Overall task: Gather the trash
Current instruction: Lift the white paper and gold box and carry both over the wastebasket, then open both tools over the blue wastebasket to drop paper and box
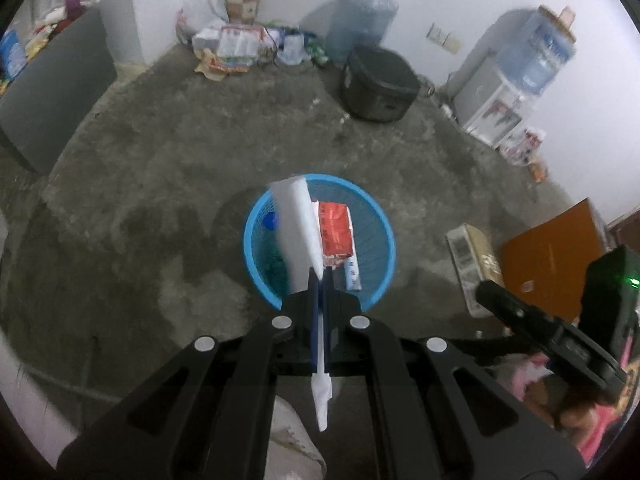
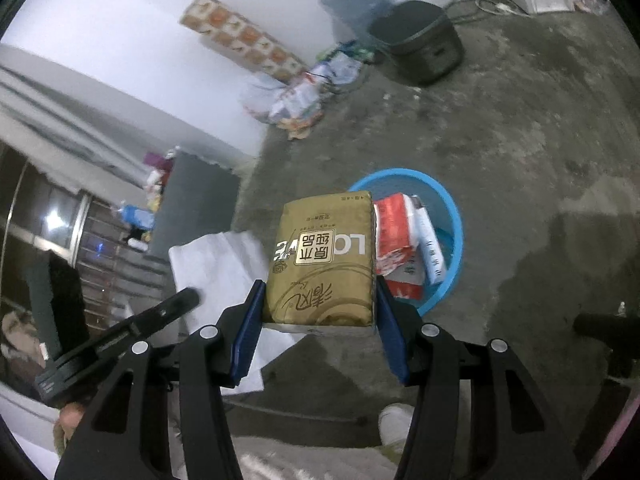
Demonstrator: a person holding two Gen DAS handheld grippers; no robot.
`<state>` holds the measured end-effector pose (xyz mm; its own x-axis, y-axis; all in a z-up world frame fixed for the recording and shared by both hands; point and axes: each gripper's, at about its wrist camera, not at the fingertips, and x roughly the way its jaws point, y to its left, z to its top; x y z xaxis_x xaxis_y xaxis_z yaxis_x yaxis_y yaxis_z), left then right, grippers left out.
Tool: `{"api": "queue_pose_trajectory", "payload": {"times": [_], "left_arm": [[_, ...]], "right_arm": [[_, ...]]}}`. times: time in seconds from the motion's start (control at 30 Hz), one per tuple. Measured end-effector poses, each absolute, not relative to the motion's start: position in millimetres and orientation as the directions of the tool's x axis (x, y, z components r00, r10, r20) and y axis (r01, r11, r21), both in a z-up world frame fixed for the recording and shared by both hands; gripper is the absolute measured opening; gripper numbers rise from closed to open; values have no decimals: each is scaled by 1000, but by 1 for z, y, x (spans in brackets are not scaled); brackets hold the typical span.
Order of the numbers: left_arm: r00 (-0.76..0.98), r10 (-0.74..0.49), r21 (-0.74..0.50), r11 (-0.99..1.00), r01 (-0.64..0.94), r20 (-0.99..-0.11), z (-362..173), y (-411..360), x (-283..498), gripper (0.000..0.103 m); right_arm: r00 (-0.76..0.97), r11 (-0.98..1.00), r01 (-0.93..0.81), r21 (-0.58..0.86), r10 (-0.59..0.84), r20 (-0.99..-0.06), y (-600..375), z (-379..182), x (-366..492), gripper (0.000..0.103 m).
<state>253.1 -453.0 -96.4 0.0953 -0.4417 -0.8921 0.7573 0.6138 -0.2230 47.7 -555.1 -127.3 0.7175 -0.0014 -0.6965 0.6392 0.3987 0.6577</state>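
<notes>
The left hand-held gripper (image 1: pixel 320 280) pinches a white paper sheet (image 1: pixel 298 228) above the blue basket (image 1: pixel 384 276) at frame centre. The right hand-held gripper (image 2: pixel 320 304) clamps a golden tissue pack (image 2: pixel 324 260).

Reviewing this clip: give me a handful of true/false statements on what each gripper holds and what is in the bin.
1. The left gripper is shut on a white sheet of paper. True.
2. The right gripper is empty. False: it holds a gold tissue pack.
3. The blue basket already contains a red wrapper. True.
4. The basket stands on a table. False: it stands on the concrete floor.
5. The tissue pack is already inside the basket. False: the gripper holds it.
</notes>
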Motion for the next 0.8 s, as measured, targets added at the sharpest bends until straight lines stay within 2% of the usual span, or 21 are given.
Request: {"api": "queue_pose_trajectory", "payload": {"times": [0.4,0.47,0.5,0.53,0.63,0.8], "left_arm": [[106,-265,-87,626,775,-958,-206,-535,295,0],[105,-253,-82,631,772,-962,-217,-541,297,12],[105,-246,-78,635,768,-964,-221,-544,298,30],[110,-250,-80,643,761,-962,-222,-542,301,35],[104,-270,-99,644,759,-957,-222,-544,302,39],[98,-309,-135,650,748,-946,-209,-540,302,40]], "right_arm": [[659,345,704,620,7,-752,-589,-178,63,52],[660,345,703,622,10,-752,-595,-185,68,52],[660,339,704,624,12,-751,-597,-189,71,52],[663,331,702,630,17,-748,-600,-194,74,53],[674,294,698,653,36,-738,-610,-214,85,54],[649,225,732,643,57,-758,-620,-250,96,64]]}}
